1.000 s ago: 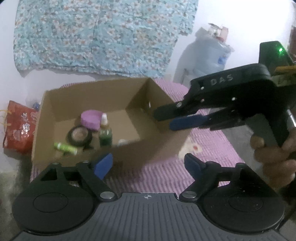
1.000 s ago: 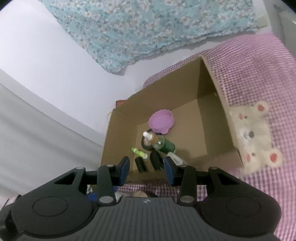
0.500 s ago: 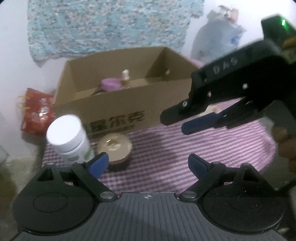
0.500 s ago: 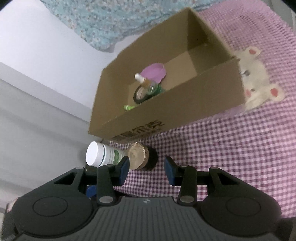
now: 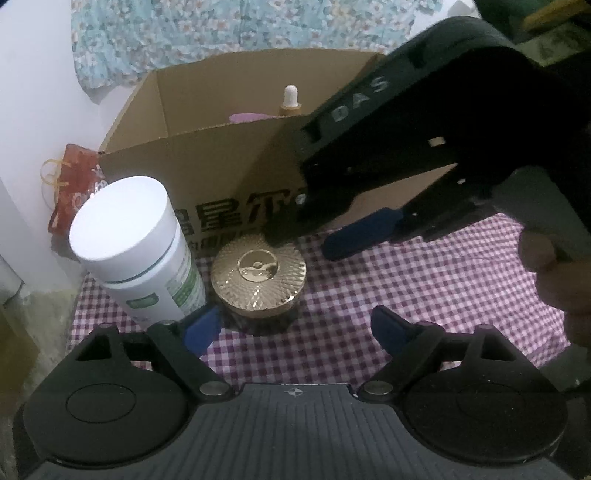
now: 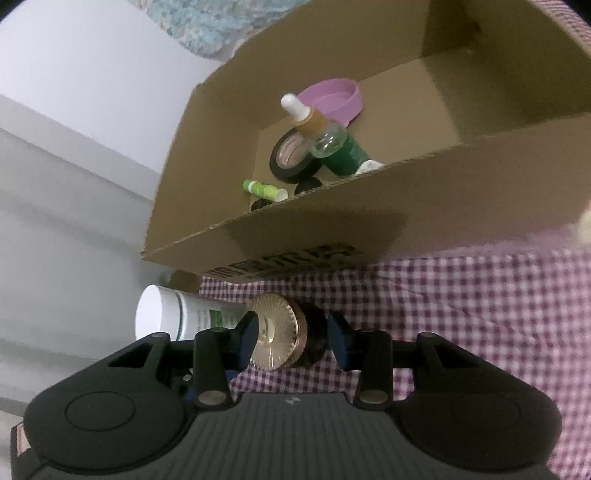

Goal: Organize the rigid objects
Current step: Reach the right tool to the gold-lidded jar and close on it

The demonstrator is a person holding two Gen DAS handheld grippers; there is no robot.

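Fingers of the left gripper sit nearest the lens, spread wide over checked cloth with nothing between them; they have just been closing a little, yet the gap is still far broader than any item here. Its left pad lies just beside the foot of the white bottle, which stands upright at the cloth's left edge, so this tool looks set up for that bottle, though no contact shows.

The gold-lidded jar stands just beside the bottle, upright, lid up. In the right wrist view the right gripper straddles this jar: one blue pad on either side, partly spread, a sliver of gap showing at each pad, so I judge it not yet pinching. From the left view that same tool comes in from the upper right, a hand on its grip, slanting down so the fingers meet the jar's sides, not its ribbed lid.

Behind both stands the box, open top, near wall printed. Inside lie things already sorted: a dropper bottle, a purple lid, a tape roll, a green tube. Jar and bottle are the last visible items outside, close to the wall for a short lift over it.

A floral cloth hangs on the far wall.
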